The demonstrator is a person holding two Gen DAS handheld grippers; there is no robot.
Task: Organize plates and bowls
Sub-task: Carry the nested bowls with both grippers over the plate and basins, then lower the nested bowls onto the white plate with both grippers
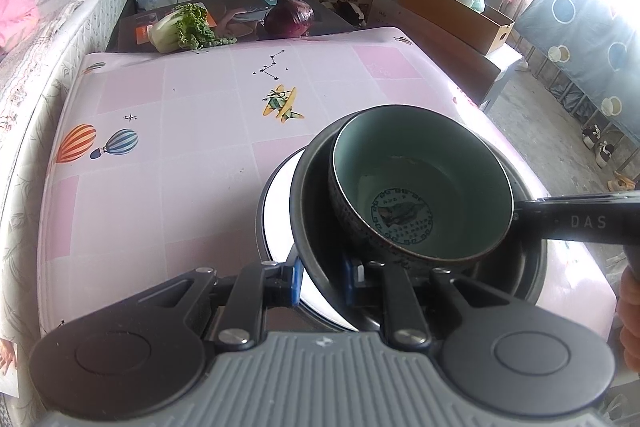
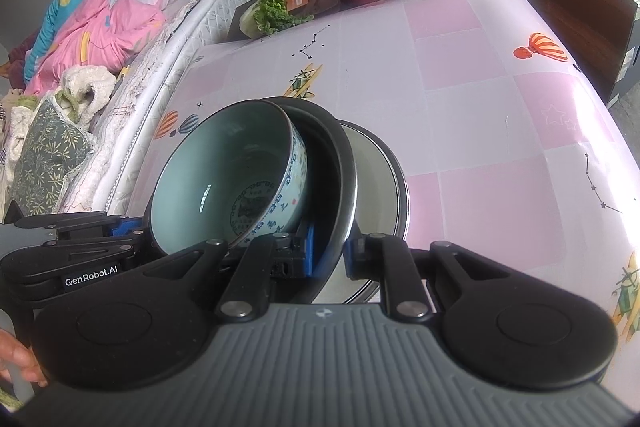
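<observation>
celadon bowl tilted inside dark bowl, over white plate, near table front edge. left gripper clamps dark bowl rim; right gripper pinches same rim opposite, "das" on side. left one reads "genrobot.ai". both angled down. lettuce, red cabbage past far edge.

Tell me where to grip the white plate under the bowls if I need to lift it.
Grip the white plate by its exposed rim, coming from the side away from the black bowl. The bowl covers its centre, and both grippers already clamp the bowl's rim.
</observation>
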